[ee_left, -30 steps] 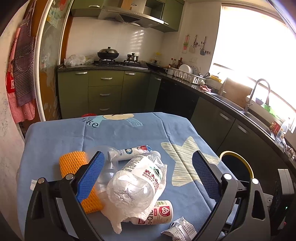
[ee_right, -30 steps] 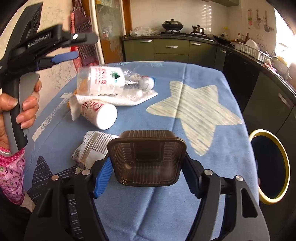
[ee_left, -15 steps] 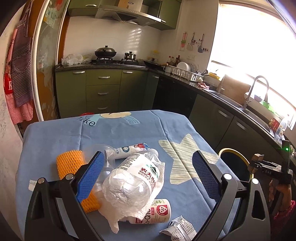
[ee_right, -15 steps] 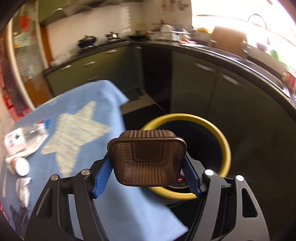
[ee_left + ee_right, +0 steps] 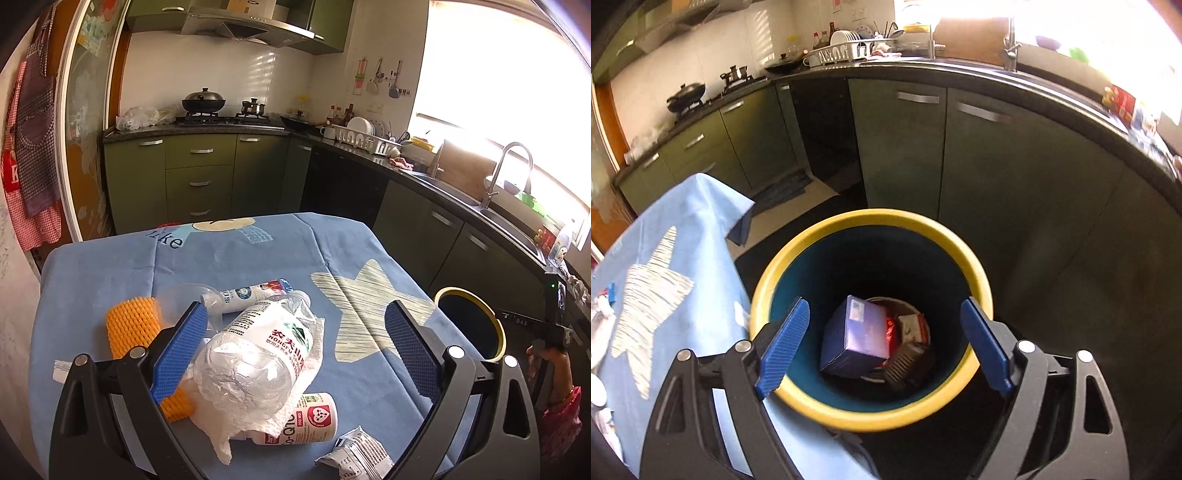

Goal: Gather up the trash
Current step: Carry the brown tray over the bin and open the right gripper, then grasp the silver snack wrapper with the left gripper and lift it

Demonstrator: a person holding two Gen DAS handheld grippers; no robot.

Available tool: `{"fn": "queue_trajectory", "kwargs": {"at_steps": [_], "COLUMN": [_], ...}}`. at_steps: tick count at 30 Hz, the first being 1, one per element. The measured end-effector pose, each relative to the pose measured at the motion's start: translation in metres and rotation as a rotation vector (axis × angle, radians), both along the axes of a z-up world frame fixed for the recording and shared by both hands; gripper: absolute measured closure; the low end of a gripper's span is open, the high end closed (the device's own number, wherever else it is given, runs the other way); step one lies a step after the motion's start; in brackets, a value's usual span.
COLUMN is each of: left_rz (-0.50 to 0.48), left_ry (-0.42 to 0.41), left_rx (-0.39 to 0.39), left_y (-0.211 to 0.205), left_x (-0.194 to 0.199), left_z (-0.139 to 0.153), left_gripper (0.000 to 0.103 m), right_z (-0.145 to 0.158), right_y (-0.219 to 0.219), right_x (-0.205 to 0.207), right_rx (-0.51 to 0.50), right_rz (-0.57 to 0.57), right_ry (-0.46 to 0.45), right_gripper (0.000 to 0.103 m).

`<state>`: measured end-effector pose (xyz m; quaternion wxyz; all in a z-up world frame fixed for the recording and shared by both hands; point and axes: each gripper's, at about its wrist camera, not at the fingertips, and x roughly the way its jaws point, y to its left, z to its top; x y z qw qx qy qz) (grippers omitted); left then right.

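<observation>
My left gripper [image 5: 295,343] is open, hovering over a crushed clear water bottle [image 5: 255,354] that lies on a white paper towel [image 5: 221,435]. Near it lie a small white bottle [image 5: 247,293], a white pill bottle [image 5: 306,421], an orange foam net [image 5: 136,343] and a crumpled wrapper [image 5: 354,456]. My right gripper [image 5: 886,343] is open and empty above the yellow-rimmed bin [image 5: 775,273]. Inside the bin lie a blue box [image 5: 857,336] and the brown plastic tray [image 5: 908,363].
The table has a blue cloth with a star [image 5: 354,306]. The bin [image 5: 495,325] stands on the floor off the table's right edge. Green kitchen cabinets [image 5: 997,166] and a sink counter run behind it. A person's hand [image 5: 554,365] holds the right gripper.
My right gripper swung from the table to over the bin and opened; the brown tray dropped into the bin. My left gripper stayed open over the bottle.
</observation>
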<state>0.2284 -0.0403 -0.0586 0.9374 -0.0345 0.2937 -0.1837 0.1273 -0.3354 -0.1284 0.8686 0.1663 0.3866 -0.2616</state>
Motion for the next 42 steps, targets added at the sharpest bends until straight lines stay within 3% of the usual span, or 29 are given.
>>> {"fn": "queue_trajectory", "kwargs": {"at_steps": [5, 8, 13, 15, 17, 20, 22, 26, 31, 35, 42], "left_rz": [-0.079, -0.173, -0.334, -0.348, -0.307, -0.170, -0.100, 0.029, 0.166, 0.212, 0.254], "left_ry": [0.003, 0.013, -0.021, 0.026, 0.118, 0.315, 0.371, 0.426, 0.476, 0.483, 0.528], "left_rx": [-0.004, -0.009, 0.040, 0.087, 0.101, 0.069, 0.088, 0.176, 0.190, 0.233, 0.273], "left_y": [-0.010, -0.022, -0.046, -0.056, -0.057, -0.053, -0.054, -0.066, -0.060, -0.072, -0.081], "left_x": [-0.005, -0.012, -0.040, -0.048, -0.051, -0.050, -0.052, -0.056, -0.048, -0.047, -0.048], "left_z": [0.000, 0.000, 0.008, 0.006, -0.002, -0.025, -0.037, -0.057, -0.071, -0.074, -0.084], "left_gripper": [0.007, 0.007, 0.006, 0.005, 0.005, 0.005, 0.005, 0.005, 0.005, 0.006, 0.023], "right_z": [0.001, 0.002, 0.001, 0.000, 0.000, 0.002, 0.004, 0.010, 0.011, 0.007, -0.004], "right_y": [0.017, 0.022, 0.028, 0.030, 0.032, 0.035, 0.037, 0.039, 0.037, 0.033, 0.022], "right_x": [-0.007, -0.008, -0.011, -0.015, -0.016, -0.019, -0.020, -0.024, -0.029, -0.032, -0.036], "right_rx": [0.032, 0.048, 0.056, 0.057, 0.060, 0.064, 0.067, 0.079, 0.105, 0.123, 0.186], "right_rz": [0.028, 0.048, 0.058, 0.059, 0.066, 0.074, 0.087, 0.118, 0.145, 0.157, 0.168], "right_ry": [-0.025, -0.030, -0.030, -0.030, -0.030, -0.048, -0.063, -0.108, -0.154, -0.164, -0.182], "right_gripper": [0.021, 0.021, 0.020, 0.020, 0.020, 0.020, 0.020, 0.020, 0.018, 0.018, 0.018]}}
